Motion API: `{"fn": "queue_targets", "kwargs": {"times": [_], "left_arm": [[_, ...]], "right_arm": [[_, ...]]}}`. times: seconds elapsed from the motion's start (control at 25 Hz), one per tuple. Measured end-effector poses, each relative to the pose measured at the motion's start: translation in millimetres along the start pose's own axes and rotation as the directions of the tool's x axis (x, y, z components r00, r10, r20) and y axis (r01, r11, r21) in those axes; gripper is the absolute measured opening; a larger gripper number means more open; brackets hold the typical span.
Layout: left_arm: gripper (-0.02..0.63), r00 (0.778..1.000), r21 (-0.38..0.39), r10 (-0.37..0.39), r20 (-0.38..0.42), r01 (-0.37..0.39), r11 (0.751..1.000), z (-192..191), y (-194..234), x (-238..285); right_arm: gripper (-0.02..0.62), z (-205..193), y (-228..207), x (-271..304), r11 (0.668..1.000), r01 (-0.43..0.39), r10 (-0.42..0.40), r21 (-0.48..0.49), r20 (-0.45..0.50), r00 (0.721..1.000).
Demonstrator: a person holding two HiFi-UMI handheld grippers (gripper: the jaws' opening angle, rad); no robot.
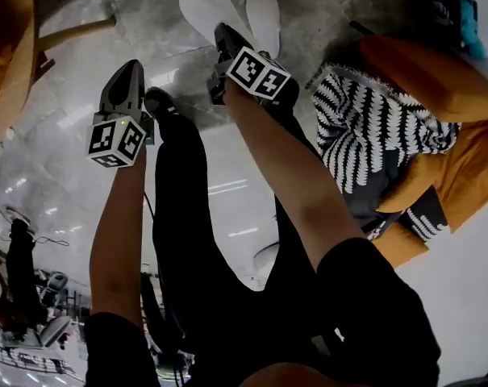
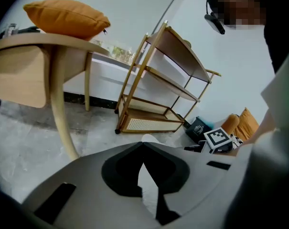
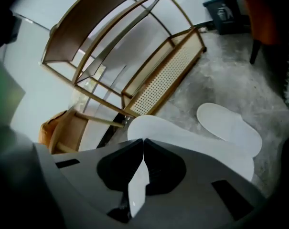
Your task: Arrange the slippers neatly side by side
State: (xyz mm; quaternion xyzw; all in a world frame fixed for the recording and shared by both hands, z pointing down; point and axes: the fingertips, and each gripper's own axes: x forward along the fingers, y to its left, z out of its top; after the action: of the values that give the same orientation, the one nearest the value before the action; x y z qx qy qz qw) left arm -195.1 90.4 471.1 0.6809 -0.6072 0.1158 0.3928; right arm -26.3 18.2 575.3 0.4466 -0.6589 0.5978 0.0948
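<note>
Two white slippers lie on the grey floor at the top of the head view, the left slipper (image 1: 205, 10) and the right slipper (image 1: 264, 16), heels close and toes spread apart. My right gripper (image 1: 222, 37) is shut, its tips over the heel of the left slipper. In the right gripper view the near slipper (image 3: 182, 136) runs under the tips of the right gripper (image 3: 143, 141) and the other slipper (image 3: 230, 125) lies beyond. My left gripper (image 1: 127, 77) is shut and holds nothing, off to the left of the slippers. Past the left gripper (image 2: 143, 144), a sliver of slipper (image 2: 151, 138) shows.
A wooden shelf rack (image 2: 158, 85) stands against the wall beyond the slippers. A wooden chair with an orange cushion (image 2: 65, 18) is at the left. A black-and-white patterned throw (image 1: 373, 127) and orange cushions (image 1: 429, 75) lie at the right. The person's black-trousered legs (image 1: 187, 216) stand below.
</note>
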Motion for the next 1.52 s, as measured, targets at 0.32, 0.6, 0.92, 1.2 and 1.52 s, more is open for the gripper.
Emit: {"fn": "queue_targets", "kwargs": {"times": [0.32,0.6,0.92,1.2,1.52], "left_arm": [[0.014,0.992,0.132,-0.107,-0.067,0.115,0.985,-14.4,-11.0,62.4],[0.014,0.992,0.153,-0.097,-0.086,0.109,0.982,-43.5,-2.9,90.3],[0.014,0.990,0.158,-0.106,-0.090,0.119,0.980,-64.6,-1.7,102.5],[0.014,0.991,0.167,-0.092,-0.102,0.109,0.980,-67.5,13.7,98.6],[0.014,0.992,0.167,-0.089,-0.087,0.103,0.981,-59.1,25.2,101.0]], "right_arm": [[0.035,-5.1,-92.0,2.9,0.952,0.047,-0.115,0.303,0.211,0.971],[0.035,-12.1,-142.7,18.1,0.931,0.054,-0.146,0.360,0.233,0.961],[0.035,-27.6,-161.3,41.8,0.928,0.046,-0.136,0.371,0.221,0.966],[0.035,-40.6,-162.2,55.3,0.932,0.066,-0.145,0.355,0.201,0.969],[0.035,-42.8,-171.0,63.3,0.934,0.106,-0.179,0.342,0.189,0.966]]}}
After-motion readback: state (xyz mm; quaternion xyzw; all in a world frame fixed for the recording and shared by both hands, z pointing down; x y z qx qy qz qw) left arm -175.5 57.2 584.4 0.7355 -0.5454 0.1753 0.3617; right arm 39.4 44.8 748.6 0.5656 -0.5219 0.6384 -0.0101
